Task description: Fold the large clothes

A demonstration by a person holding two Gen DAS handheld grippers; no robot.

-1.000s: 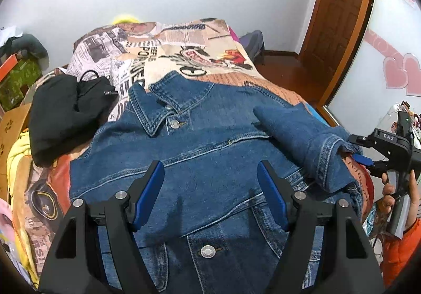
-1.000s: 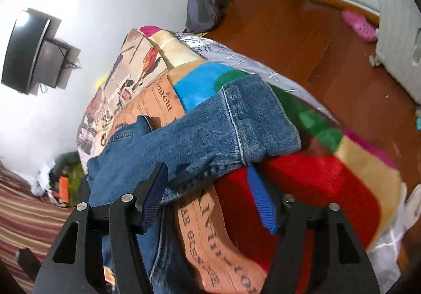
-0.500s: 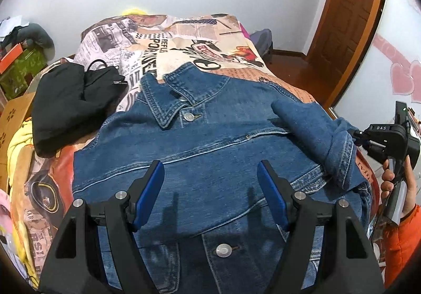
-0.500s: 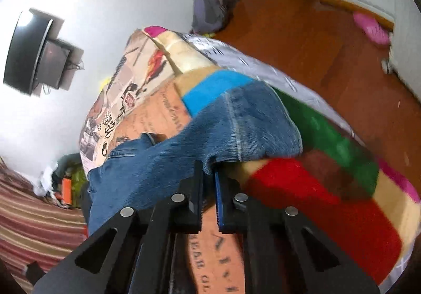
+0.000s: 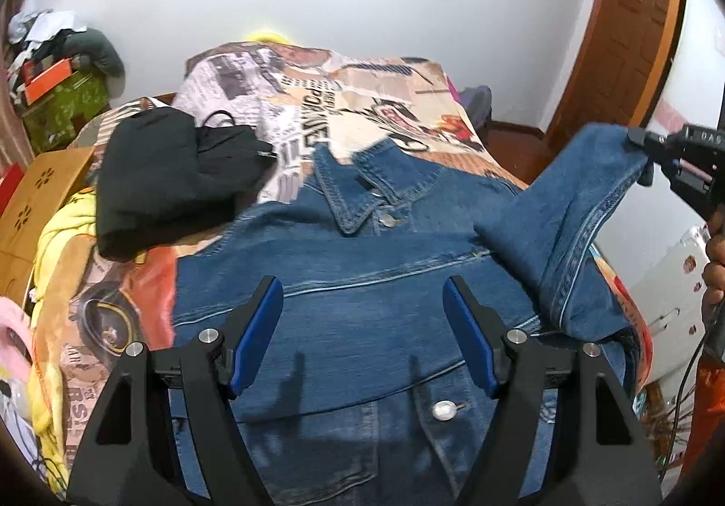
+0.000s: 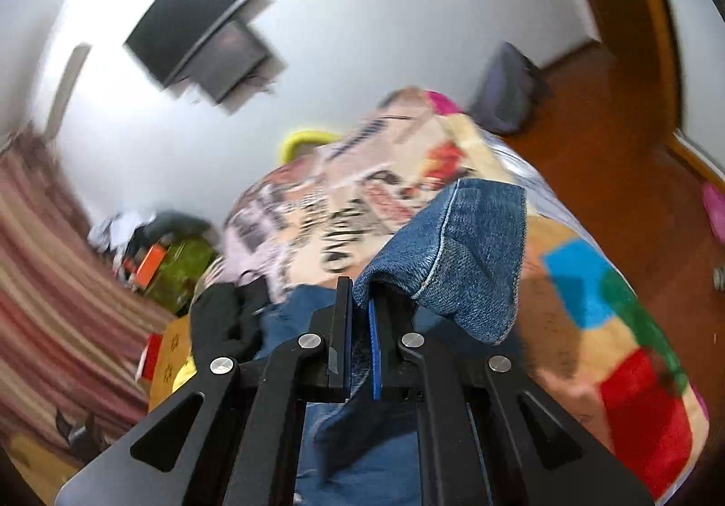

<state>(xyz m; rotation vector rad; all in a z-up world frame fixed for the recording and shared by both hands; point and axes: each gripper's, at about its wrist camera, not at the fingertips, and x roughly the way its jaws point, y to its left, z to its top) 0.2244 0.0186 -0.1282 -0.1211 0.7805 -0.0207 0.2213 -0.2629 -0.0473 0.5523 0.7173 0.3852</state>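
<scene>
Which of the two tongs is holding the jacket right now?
The right tongs, shut on the denim jacket's cuff and lifting the sleeve. The left tongs are open above the jacket's front, gripping nothing.

Left black two-finger gripper with blue pads (image 5: 362, 325): jaws wide apart, hovering above blue denim jacket (image 5: 362, 302), gripping nothing. Right black two-finger gripper with blue pads (image 6: 360, 334): jaws pinched on jacket's sleeve cuff (image 6: 457, 252), raised above jacket at its right side. Person's bare hand (image 5: 713, 261) grasps right gripper's handle.
</scene>
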